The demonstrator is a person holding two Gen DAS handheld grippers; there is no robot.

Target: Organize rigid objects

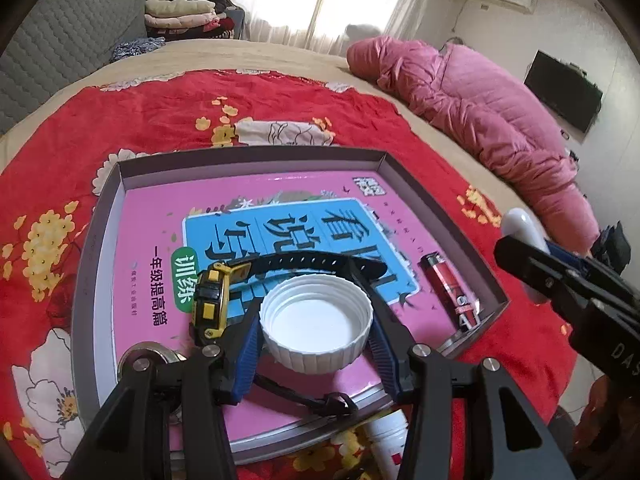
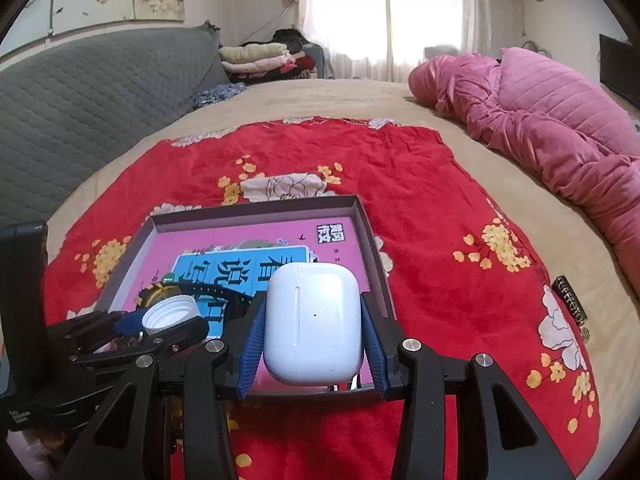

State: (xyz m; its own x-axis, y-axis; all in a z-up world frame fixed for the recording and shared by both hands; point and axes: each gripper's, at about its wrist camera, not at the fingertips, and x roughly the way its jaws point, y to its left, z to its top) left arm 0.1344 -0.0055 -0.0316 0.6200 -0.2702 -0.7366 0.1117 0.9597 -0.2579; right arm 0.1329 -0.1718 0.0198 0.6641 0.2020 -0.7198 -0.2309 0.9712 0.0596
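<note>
Lid and earbuds both in the air over the box, so this tidy-up looks well under way but not finished! Down in the shallow grey box on the red flowered bedspread, lying on one pink workbook, sit one black-and-yellow watch and one red lighter, already placed; a round metal piece at the near-left corner is too hidden to name. The left gripper is clamped on one white screw cap, open side up, blue pads against its ribbed wall, hovering just above the book. The right gripper grips one white earbud case by its sides, poised above the box's near-right corner. Two items left to set down, by the look of it, and a white container peeks out beside the box's near edge, perhaps waiting its turn. Count so far: one box, one book, one watch, one lighter, one cap, one case.
</note>
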